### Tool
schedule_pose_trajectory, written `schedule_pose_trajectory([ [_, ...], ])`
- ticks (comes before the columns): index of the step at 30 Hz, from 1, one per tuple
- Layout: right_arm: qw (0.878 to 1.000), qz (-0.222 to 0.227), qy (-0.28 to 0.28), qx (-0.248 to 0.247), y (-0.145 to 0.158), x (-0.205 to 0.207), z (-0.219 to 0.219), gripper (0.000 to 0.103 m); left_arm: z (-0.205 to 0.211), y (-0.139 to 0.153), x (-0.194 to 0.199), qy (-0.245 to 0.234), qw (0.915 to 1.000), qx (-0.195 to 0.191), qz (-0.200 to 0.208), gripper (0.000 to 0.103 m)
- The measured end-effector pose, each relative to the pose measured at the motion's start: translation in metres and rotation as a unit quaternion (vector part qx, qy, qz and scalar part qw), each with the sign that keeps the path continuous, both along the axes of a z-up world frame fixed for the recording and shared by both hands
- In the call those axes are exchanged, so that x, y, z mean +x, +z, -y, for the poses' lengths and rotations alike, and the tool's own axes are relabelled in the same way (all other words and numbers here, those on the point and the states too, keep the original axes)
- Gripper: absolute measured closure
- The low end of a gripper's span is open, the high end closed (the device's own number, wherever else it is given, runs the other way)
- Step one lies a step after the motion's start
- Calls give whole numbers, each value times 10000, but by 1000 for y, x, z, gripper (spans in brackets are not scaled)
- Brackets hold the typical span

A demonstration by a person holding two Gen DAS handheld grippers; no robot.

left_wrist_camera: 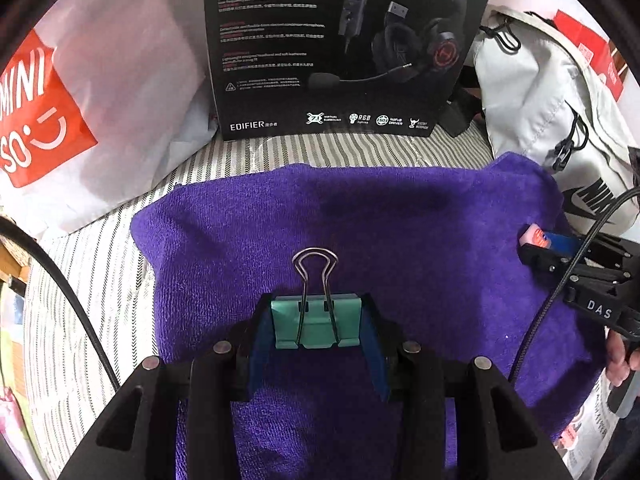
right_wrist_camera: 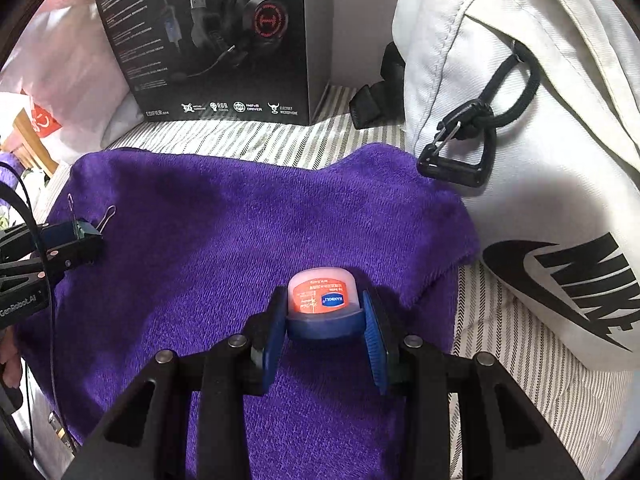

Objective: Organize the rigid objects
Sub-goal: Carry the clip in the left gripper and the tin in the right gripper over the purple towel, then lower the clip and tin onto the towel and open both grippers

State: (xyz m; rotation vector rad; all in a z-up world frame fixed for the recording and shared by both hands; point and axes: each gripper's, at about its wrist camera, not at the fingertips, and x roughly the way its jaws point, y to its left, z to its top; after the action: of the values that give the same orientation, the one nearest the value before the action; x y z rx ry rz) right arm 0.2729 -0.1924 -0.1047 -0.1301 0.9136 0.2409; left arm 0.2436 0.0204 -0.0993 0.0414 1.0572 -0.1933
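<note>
My left gripper (left_wrist_camera: 316,320) is shut on a teal binder clip (left_wrist_camera: 316,324) with silver wire handles, held over a purple towel (left_wrist_camera: 400,240). My right gripper (right_wrist_camera: 324,312) is shut on a small lip balm jar (right_wrist_camera: 322,300) with a pink-orange label and a blue base, also over the towel (right_wrist_camera: 240,240). The right gripper with the jar (left_wrist_camera: 538,238) shows at the right edge of the left wrist view. The left gripper with the clip (right_wrist_camera: 86,232) shows at the left edge of the right wrist view.
A black Edifier headset box (left_wrist_camera: 340,48) stands behind the towel. A white Nike bag (right_wrist_camera: 540,140) with a black carabiner (right_wrist_camera: 452,152) lies on the right. A white and red Miniso bag (left_wrist_camera: 80,112) lies on the left. Striped bedding (left_wrist_camera: 100,280) lies under the towel.
</note>
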Motion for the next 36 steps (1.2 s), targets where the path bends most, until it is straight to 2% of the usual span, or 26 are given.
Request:
schedule_pose_trajectory([
  [2,10000,-19,41,2,-1,1,0,64,2,-1,-1,-35,10000,79,16,63],
  [4,9999,-58,93,0,-1,0,1,58,3,-1,-3,-55,9999,109,20,61],
  [7,9998,-125,143,2,0,-6,7,51,4,-1,-8,-133,9998,115,15,54],
  [14,9998,-163,131,8,1,-22,10,51,6,-2,-25,-185,9995,254,-36,43],
  [16,9999,-146,88,29,3,-30,13,51,5,-1,-29,-190,9995,254,-81,43],
  [20,9999,-84,4,70,14,-52,20,51,0,8,-42,-135,9999,17,-105,43],
  [29,9993,248,-142,230,40,-122,35,50,-4,45,-108,-225,9992,29,337,43],
  [36,9982,280,-264,455,41,-167,46,50,-12,42,-159,-185,9994,29,298,43],
])
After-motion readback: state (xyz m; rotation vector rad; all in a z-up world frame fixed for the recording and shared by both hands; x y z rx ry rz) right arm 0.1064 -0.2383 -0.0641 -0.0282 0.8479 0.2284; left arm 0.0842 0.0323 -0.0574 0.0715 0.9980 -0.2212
